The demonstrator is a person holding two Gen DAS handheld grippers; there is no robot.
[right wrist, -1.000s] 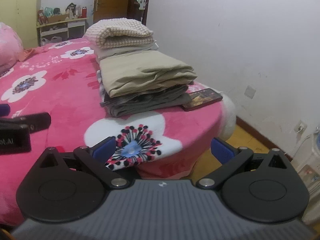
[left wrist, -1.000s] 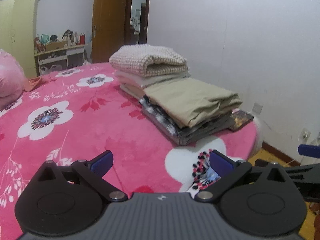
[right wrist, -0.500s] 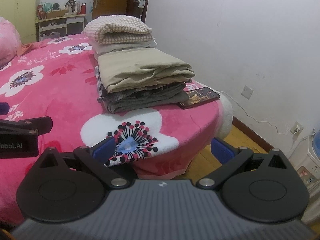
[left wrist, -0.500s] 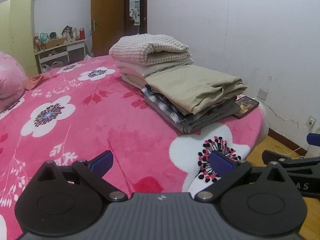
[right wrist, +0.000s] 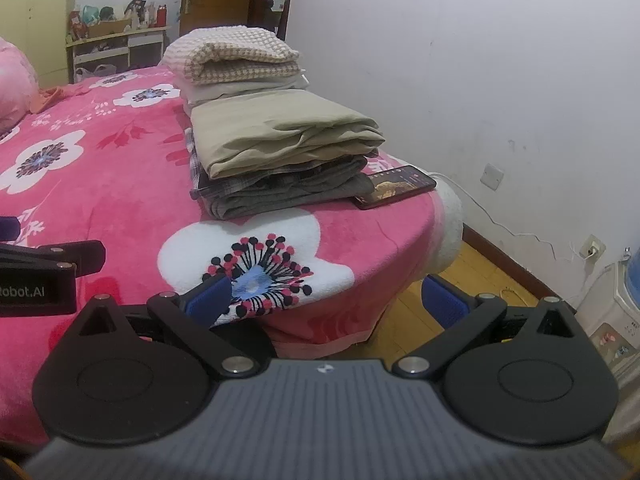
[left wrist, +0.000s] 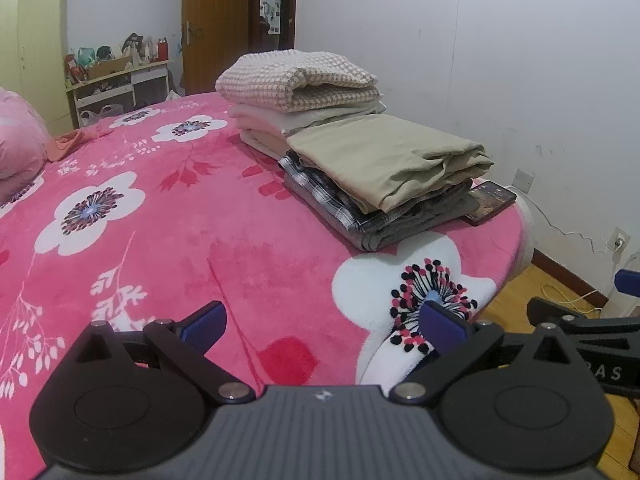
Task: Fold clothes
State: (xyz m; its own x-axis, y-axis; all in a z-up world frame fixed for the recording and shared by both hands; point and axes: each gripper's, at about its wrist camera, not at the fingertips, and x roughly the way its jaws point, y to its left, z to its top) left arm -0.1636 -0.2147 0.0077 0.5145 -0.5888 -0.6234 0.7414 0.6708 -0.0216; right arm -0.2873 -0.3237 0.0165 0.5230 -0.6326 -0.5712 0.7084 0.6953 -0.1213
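Khaki top piece (left wrist: pixel 384 156) caps your folded stack (right wrist: pixel 280 176) on the bed (left wrist: pixel 160 240); both grippers (left wrist: pixel 320 326) (right wrist: pixel 326 298) hang spread and empty, nothing unfolded visible.

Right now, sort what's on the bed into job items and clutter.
Job: checked knit, cream garments, khaki trousers, plaid shirt, grey garment.
Clutter: phone, pink pillow, orange cloth.
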